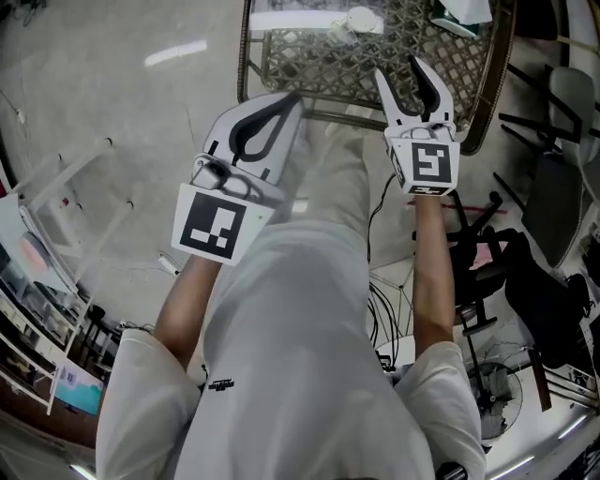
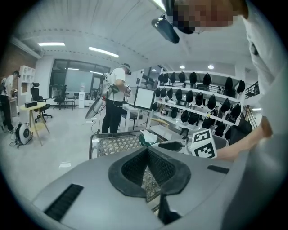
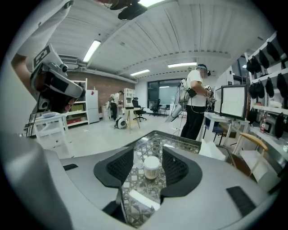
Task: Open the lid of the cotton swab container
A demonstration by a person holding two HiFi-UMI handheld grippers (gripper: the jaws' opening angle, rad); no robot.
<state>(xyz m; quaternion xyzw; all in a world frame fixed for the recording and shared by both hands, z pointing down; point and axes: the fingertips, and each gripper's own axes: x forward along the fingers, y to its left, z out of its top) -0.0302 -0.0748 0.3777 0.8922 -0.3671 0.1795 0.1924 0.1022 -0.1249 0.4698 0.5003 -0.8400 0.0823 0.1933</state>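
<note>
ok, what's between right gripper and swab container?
Right gripper view: one flat white piece on the table, nearer than the cotton swab container; otherwise bare. The right gripper is open, empty.

Two grippers are held up by bare forearms at the near edge of a woven-patterned worktop [image 1: 319, 66]. The left gripper's [image 1: 291, 98] jaws are closed together; the right gripper's [image 1: 398, 70] jaws are spread apart. A white round container [image 1: 361, 21] is seen farther back.
</note>
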